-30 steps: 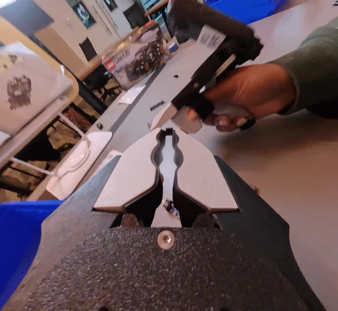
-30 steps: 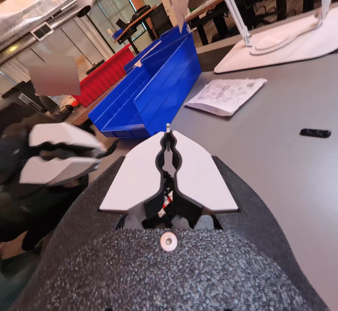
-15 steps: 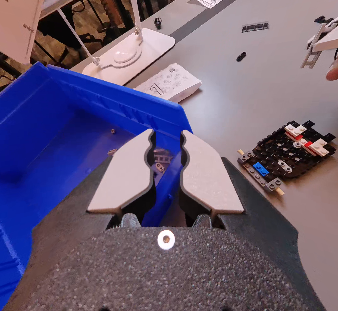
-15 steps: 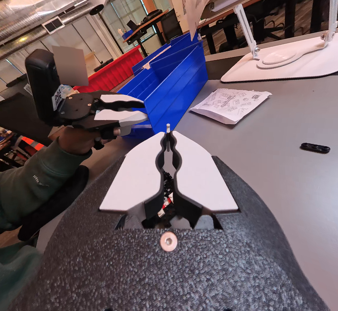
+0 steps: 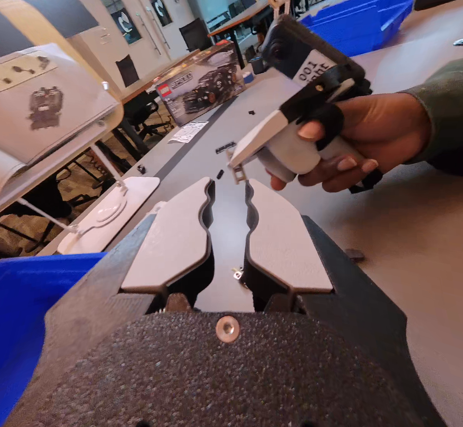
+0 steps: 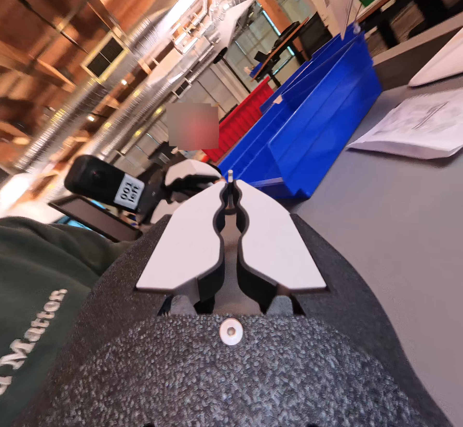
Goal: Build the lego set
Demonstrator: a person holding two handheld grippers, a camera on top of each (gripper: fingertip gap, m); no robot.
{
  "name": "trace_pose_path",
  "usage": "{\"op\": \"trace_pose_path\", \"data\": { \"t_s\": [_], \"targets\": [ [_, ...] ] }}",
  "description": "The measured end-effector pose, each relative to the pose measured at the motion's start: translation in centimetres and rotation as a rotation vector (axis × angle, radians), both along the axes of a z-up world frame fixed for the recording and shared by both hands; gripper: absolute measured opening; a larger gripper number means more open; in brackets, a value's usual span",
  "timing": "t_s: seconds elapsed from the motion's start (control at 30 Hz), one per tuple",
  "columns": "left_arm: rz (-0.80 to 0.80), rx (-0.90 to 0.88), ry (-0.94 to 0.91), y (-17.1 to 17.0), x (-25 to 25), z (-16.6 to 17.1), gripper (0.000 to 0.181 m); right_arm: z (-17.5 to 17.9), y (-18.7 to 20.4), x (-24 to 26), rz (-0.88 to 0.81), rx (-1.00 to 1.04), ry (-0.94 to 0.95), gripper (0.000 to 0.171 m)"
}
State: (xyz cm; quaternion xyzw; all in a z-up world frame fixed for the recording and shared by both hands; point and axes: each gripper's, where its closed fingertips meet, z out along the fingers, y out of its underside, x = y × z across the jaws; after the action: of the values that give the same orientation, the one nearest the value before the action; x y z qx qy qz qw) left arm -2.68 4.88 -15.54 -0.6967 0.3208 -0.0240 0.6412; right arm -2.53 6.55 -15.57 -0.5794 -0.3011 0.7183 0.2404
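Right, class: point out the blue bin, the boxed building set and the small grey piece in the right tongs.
blue bin [image 6: 325,139], right wrist view, side wall.
boxed building set [image 5: 200,89], left wrist view, front face.
small grey piece [image 5: 238,175], left wrist view, lower end.

- My right gripper [image 6: 230,184] pinches a thin grey pin [image 6: 230,176] at its tips.
- Blue bins [image 6: 313,136] sit beyond, the left gripper [image 6: 193,176] alongside.

I count two grippers [image 5: 230,184] [image 6: 230,184], one boxed building set [image 5: 200,84], one white stand base [image 5: 110,211], one blue bin [image 5: 37,302] beside me, and three small black pieces [image 5: 220,174] on the grey table [image 5: 375,239].
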Motion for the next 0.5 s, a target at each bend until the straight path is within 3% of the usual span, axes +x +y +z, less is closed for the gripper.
{"op": "trace_pose_path", "data": {
  "t_s": [0.3, 0.5],
  "targets": [
    [0.047, -0.033, 0.076, 0.5, 0.6, -1.2, 0.013, -0.3, -1.2, -0.7, 0.074, -0.157, 0.025, 0.003],
    [0.112, 0.01, 0.102, 0.5, -2.1, 0.1, 0.011, 0.3, 0.2, 0.2, 0.03, 0.029, -0.004, 0.017]
  ]
}}
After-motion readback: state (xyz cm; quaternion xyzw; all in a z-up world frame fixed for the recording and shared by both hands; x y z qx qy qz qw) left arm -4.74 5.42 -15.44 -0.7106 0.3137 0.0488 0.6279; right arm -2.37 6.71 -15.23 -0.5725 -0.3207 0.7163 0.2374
